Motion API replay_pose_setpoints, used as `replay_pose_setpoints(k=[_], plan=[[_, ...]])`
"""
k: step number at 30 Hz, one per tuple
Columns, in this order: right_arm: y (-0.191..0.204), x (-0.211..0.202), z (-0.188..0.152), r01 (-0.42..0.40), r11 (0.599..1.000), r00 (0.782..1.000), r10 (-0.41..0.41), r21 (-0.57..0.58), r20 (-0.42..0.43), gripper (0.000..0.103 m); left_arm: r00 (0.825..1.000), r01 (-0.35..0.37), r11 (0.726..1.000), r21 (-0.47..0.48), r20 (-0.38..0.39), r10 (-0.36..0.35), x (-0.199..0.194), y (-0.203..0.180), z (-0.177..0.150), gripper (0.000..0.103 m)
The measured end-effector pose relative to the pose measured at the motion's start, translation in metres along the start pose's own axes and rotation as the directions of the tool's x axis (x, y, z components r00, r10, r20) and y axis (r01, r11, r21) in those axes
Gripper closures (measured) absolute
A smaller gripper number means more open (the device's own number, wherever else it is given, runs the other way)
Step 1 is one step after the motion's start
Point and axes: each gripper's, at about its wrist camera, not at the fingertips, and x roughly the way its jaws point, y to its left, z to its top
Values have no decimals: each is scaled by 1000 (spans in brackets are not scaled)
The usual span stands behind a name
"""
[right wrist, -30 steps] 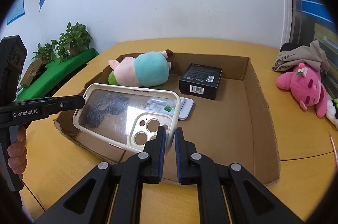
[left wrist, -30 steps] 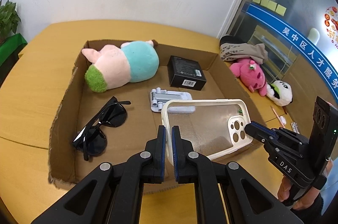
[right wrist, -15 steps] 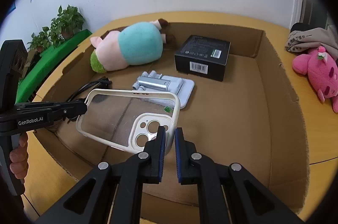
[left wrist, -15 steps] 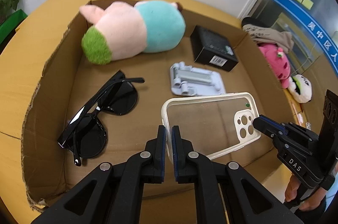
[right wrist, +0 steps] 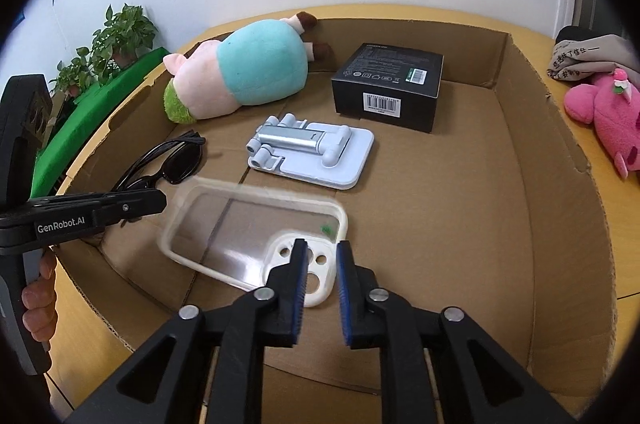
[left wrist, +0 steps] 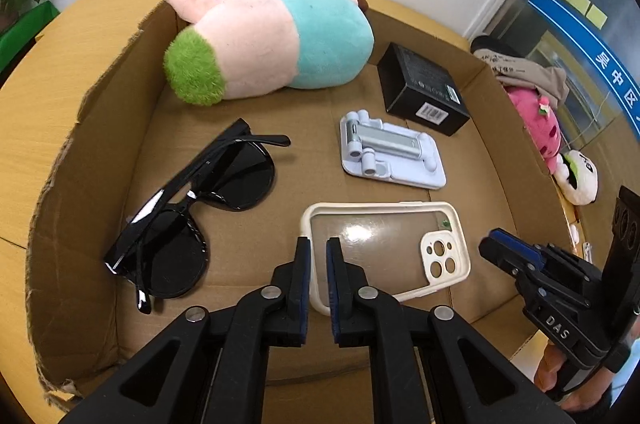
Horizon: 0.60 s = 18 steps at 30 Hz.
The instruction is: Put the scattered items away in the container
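A clear phone case (left wrist: 384, 248) with a cream rim lies low inside the cardboard box (left wrist: 100, 128), near its front wall. My left gripper (left wrist: 318, 256) is shut on the case's left edge. My right gripper (right wrist: 322, 264) is open just above the case's camera end (right wrist: 256, 228), with a gap between its jaws and nothing in them. The box (right wrist: 560, 152) also holds a pink and teal plush pig (left wrist: 268, 40), black sunglasses (left wrist: 192, 220), a pale blue phone stand (left wrist: 390, 156) and a black carton (left wrist: 424, 88).
On the wooden table right of the box lie a pink plush (right wrist: 608, 116), a panda plush (left wrist: 580, 176) and a grey cloth bag (right wrist: 588, 56). Green plants (right wrist: 108, 44) stand at the left. A white wall is behind.
Both grippers lowered the phone case into the box. The right gripper has opened and let go of the case's camera end; the left still grips it.
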Motion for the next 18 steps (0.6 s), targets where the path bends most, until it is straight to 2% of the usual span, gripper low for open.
replay_pose_setpoints(k=[1, 3, 5, 8, 12, 18], plan=[[0, -3, 0, -3, 1000, 1000, 3, 3, 9, 79, 1000, -1, 1000, -6, 12, 1, -3, 1, 0, 81], [0, -9, -1, -5, 1000, 1000, 5, 8, 27, 73, 999, 4, 1000, -21, 48, -3, -11, 2, -2, 48], [0, -16, -4, 2, 1000, 999, -3, 9, 44, 72, 995, 7, 1000, -21, 99, -5, -23, 2, -4, 40], [-3, -26, -10, 6, 1000, 998, -8, 26, 68, 69, 987, -18, 1000, 11, 162, 16, -38, -5, -10, 31], [-3, -39, -21, 11, 999, 995, -15, 44, 98, 66, 968, -27, 997, 78, 249, 6, -58, -18, -26, 22], [-1, -54, -34, 32, 999, 990, -36, 33, 137, 64, 935, -63, 989, 133, 353, 12, -77, -35, -48, 20]])
